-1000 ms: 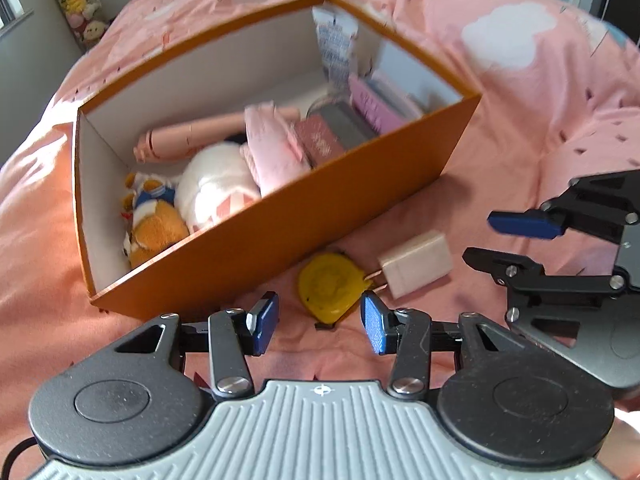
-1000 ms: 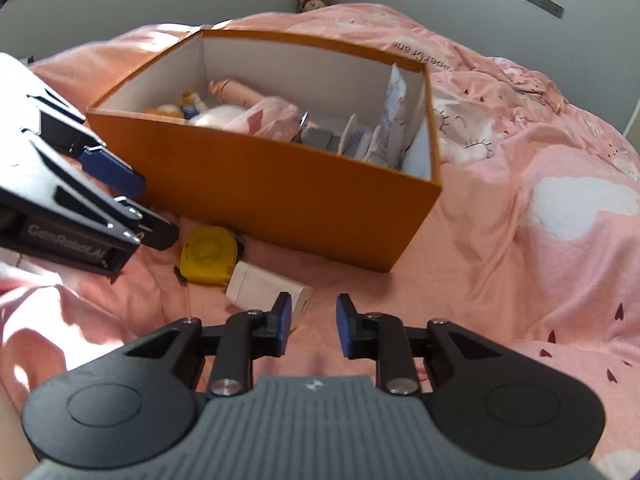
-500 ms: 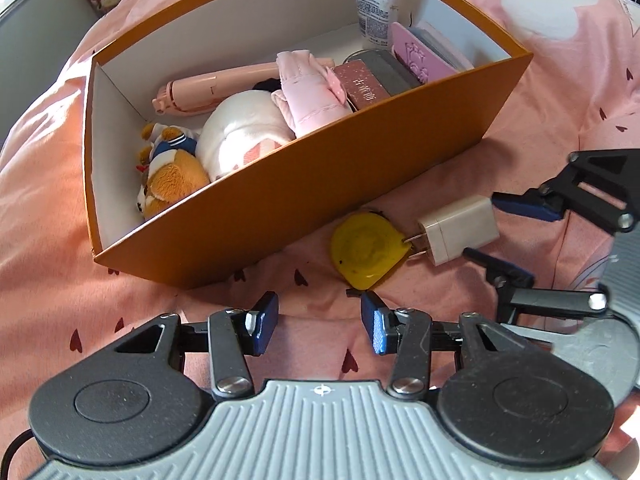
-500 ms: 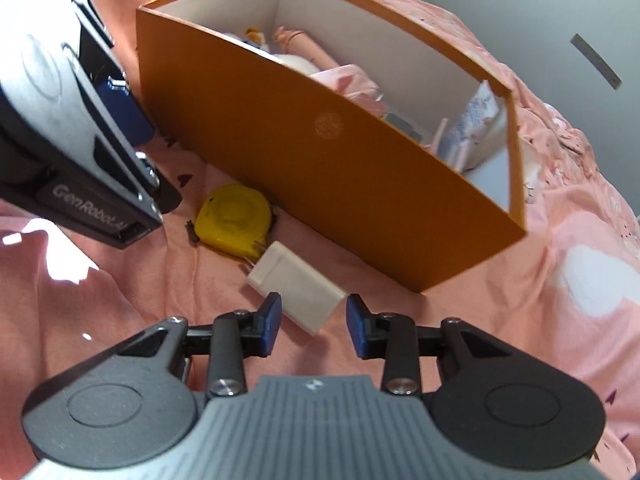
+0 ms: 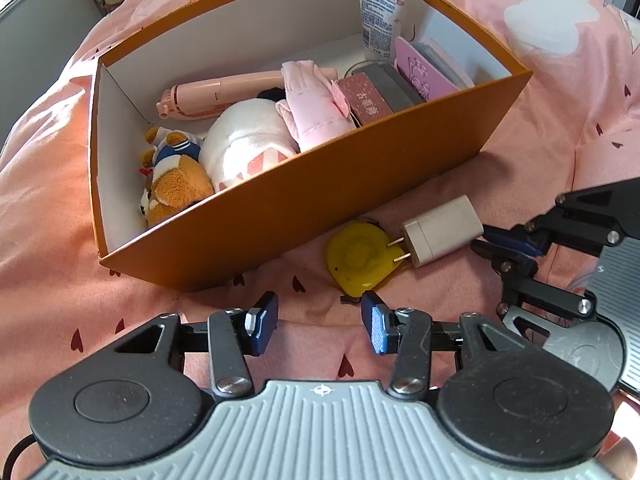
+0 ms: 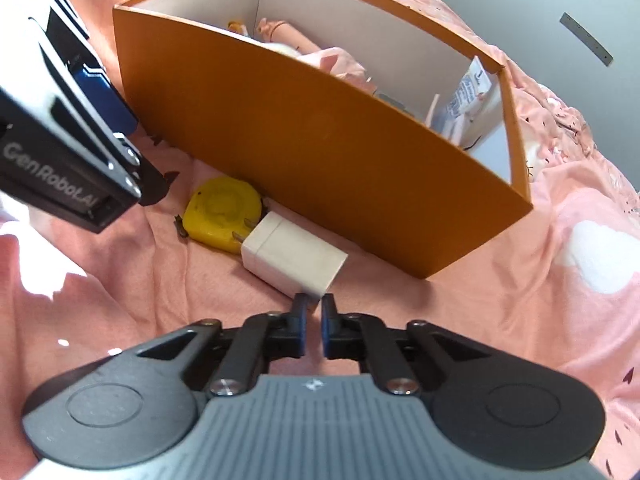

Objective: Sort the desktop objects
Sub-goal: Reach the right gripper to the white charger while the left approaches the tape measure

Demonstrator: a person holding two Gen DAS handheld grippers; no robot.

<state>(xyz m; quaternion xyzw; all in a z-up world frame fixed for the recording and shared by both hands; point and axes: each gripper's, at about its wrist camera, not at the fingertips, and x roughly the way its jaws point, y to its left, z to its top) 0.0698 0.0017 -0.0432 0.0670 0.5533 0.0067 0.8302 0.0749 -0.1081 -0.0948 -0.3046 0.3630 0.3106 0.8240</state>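
Note:
A white plug charger lies on the pink bedcover in front of the orange box, its prongs resting on a yellow tape measure. My left gripper is open and empty, hovering just short of the tape measure. My right gripper is shut with nothing between its jaws; its tips sit at the near corner of the charger. From the left wrist, the right gripper comes in from the right, against the charger's far end.
The box holds a plush dog, a white plush, a pink cloth, a pink stick, small cases and a lotion tube. The rumpled bedcover spreads around the box.
My right gripper's jaws went from open to shut, and it drew in to the charger's corner. The left wrist view tilted to look deeper into the box.

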